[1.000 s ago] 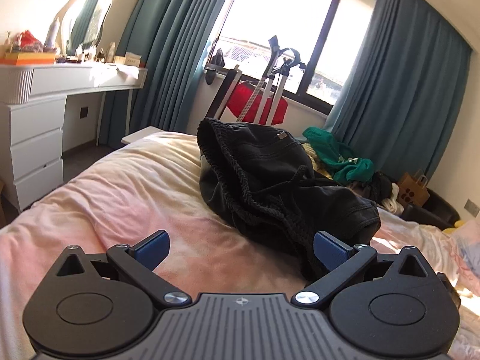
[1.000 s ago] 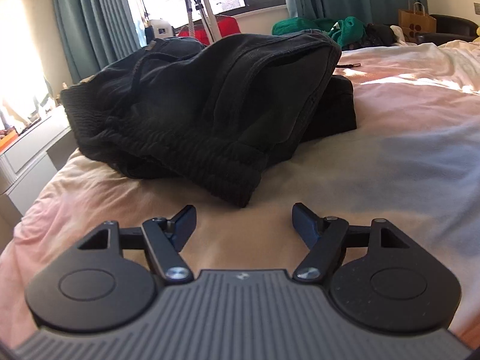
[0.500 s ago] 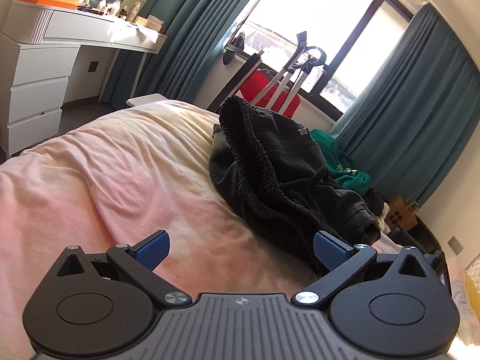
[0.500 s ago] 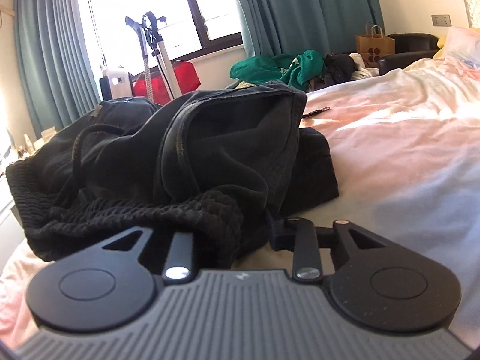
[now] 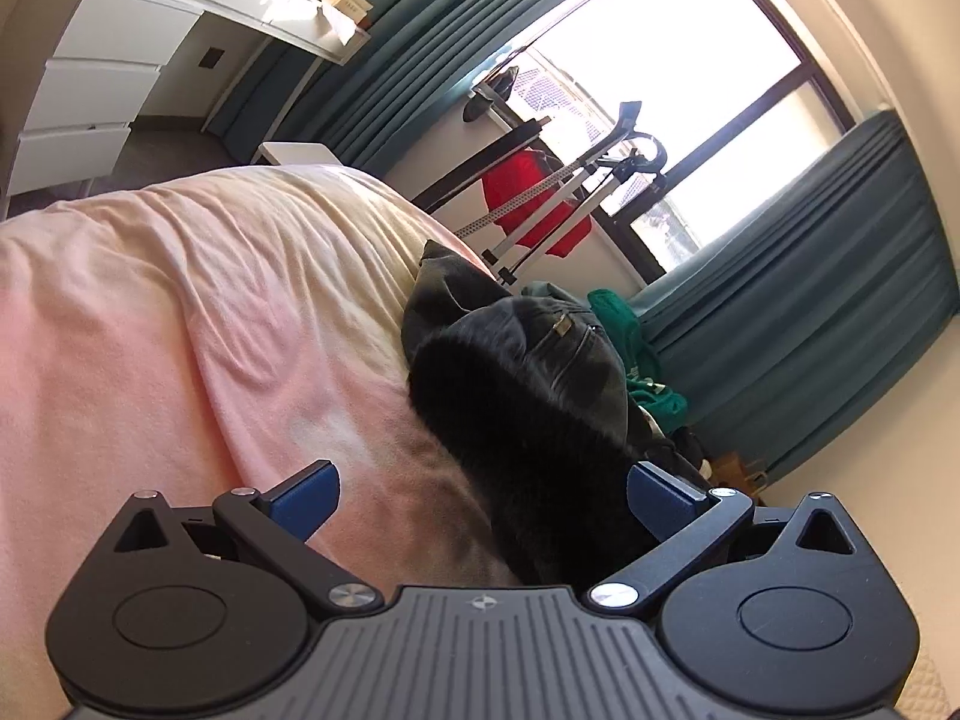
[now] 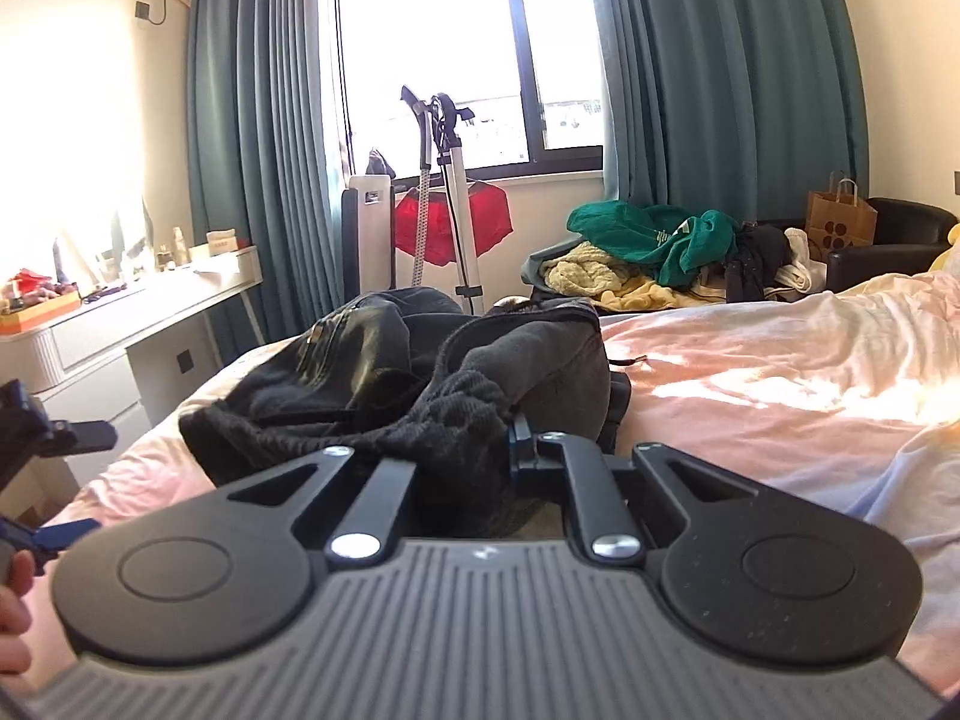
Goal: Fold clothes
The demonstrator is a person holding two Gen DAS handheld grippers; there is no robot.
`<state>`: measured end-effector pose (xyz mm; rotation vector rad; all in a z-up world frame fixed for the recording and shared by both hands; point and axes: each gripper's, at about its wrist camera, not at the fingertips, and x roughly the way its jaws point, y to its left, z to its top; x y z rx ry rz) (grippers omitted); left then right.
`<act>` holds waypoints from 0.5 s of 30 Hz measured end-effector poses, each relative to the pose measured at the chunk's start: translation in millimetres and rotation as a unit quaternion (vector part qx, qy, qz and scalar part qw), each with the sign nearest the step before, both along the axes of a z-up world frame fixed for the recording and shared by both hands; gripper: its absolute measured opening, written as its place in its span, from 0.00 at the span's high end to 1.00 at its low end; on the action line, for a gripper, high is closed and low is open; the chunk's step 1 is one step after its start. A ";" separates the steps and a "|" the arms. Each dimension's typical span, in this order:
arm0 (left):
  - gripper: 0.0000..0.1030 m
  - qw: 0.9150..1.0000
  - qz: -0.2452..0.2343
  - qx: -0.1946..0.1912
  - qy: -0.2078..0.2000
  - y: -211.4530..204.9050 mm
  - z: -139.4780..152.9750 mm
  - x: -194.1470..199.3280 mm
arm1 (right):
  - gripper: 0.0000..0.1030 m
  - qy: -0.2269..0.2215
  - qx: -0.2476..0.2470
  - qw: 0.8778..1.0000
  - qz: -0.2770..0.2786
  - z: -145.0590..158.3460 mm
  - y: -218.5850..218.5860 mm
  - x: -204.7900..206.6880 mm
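A black garment (image 5: 528, 384) with a ribbed knit waistband lies crumpled on the pink bed sheet (image 5: 150, 330). My left gripper (image 5: 480, 471) is open and rolled to one side. Its blue pads stand wide apart, and the garment's dark edge reaches in by the right pad (image 5: 654, 495). In the right wrist view the same garment (image 6: 372, 360) is bunched just ahead of me. The jaws of my right gripper (image 6: 468, 438) are closing, pinching the knit waistband (image 6: 468, 414) between them and holding it raised off the sheet (image 6: 750, 372). The fabric hides the left fingertip.
A white dresser (image 6: 120, 336) stands left of the bed. By the window are a steamer stand (image 6: 450, 228) with a red cloth, a pile of green and yellow clothes (image 6: 648, 246), a paper bag (image 6: 840, 216) and a black armchair (image 6: 888, 240). A hand (image 6: 12, 588) shows at the left edge.
My right gripper moved onto the waistband, closed on it and rose, lifting that edge. My left gripper rolled sideways and drew nearer the garment, still open.
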<state>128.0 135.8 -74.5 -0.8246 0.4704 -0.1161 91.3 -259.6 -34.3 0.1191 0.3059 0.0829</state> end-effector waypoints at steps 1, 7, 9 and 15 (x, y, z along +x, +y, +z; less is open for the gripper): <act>0.00 1.000 0.000 -0.006 0.001 1.8 -0.6 -3.3 | 0.89 0.005 -0.004 1.000 0.003 0.4 -1.4 -10.2; 0.00 1.000 0.015 0.015 0.021 1.8 -2.1 -23.5 | 0.89 0.062 0.018 0.998 -0.023 -29.3 -12.1 -44.4; 0.00 0.999 0.017 0.030 0.028 -3.0 -4.1 -26.8 | 0.89 0.073 0.054 0.995 -0.032 -35.0 -19.5 -49.5; 0.00 0.993 0.003 0.108 0.039 -28.6 -15.2 -3.2 | 0.89 0.052 0.061 0.995 -0.060 -30.0 -31.5 -52.5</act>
